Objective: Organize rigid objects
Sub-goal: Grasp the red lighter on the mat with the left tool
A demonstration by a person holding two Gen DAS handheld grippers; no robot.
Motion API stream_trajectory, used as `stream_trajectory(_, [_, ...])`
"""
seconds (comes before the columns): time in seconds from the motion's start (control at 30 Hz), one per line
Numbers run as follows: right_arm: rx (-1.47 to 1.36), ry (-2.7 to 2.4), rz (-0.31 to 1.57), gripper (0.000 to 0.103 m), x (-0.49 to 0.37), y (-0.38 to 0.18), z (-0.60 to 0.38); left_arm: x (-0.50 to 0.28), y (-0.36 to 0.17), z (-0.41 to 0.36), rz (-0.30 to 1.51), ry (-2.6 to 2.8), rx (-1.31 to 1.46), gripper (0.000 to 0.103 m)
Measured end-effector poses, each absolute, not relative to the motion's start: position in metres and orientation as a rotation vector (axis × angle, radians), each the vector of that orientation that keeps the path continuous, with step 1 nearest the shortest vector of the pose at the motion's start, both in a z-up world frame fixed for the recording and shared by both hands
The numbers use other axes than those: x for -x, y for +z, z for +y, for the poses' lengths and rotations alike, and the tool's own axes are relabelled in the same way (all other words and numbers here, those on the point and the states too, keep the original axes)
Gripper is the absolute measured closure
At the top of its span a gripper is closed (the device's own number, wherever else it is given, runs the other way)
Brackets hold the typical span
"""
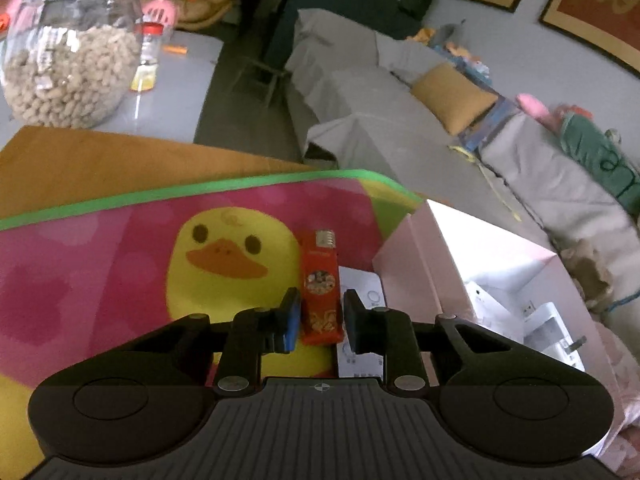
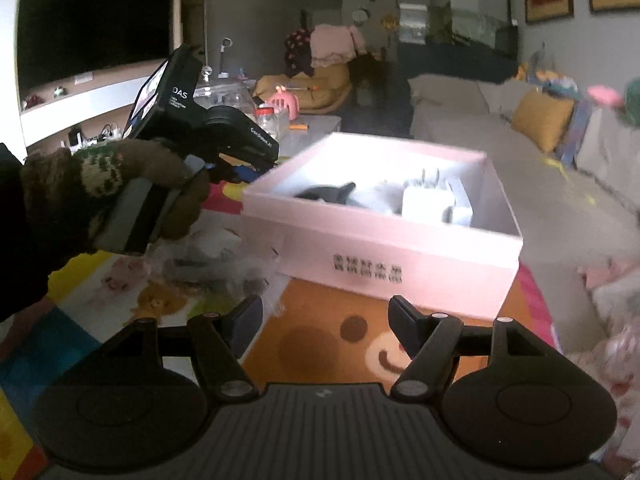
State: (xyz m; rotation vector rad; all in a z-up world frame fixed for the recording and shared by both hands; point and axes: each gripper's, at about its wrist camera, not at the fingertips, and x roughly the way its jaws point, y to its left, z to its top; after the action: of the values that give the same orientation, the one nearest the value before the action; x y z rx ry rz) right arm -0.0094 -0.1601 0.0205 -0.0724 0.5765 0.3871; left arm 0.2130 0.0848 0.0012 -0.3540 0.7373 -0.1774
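Room: living room with a grey covered sofa (image 1: 400,92) far right and a dark television (image 2: 96,20) far left; both views are dim and partly blurred.
Surface: colourful play mat (image 1: 100,264) printed with a yellow duck.
Hard to make out: items in the pink box (image 2: 384,256) are blurred; a white plug adapter (image 2: 428,198) and a dark object beside it show, the rest cannot be told. The printing on the box front is unreadable. A crumpled clear wrapper (image 2: 212,260) left of the box is smeared.
Left hand: gloved hand (image 2: 100,192) grips the left gripper (image 1: 322,322) handle, tilted downward over the mat.
Left claw: narrow, pads closed against a red lighter (image 1: 320,292); it stands upright between the fingers, just left of the box, over a white leaflet (image 1: 360,292).
Right claw: right gripper (image 2: 326,326) stands wide with nothing between its fingers, near the box's front wall.
Far container: clear jar (image 1: 72,60) about half full of peanuts, on a grey table (image 1: 176,88).
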Motion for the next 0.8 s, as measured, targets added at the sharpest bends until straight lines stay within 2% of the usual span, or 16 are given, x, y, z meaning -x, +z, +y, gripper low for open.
stream_trajectory(0.13, [0.029, 0.391, 0.617, 0.033, 0.002, 0.017, -0.165, -0.213, 0.001, 0.080, 0.741, -0.188, 0.333, 0.075])
stream_trajectory(0.37, [0.052, 0.391, 0.628, 0.033, 0.001, 0.015, -0.160, -0.202, 0.003, 0.084, 0.742, -0.228, 0.269, 0.079])
stream_trajectory(0.67, [0.074, 0.400, 0.645, 0.033, -0.003, 0.015, -0.155, -0.108, -0.003, 0.112, 0.714, -0.333, 0.284, 0.080])
stream_trajectory(0.8, [0.033, 0.438, 0.623, 0.033, -0.012, 0.044, -0.145, -0.068, -0.005, 0.128, 0.681, -0.293, 0.303, 0.080])
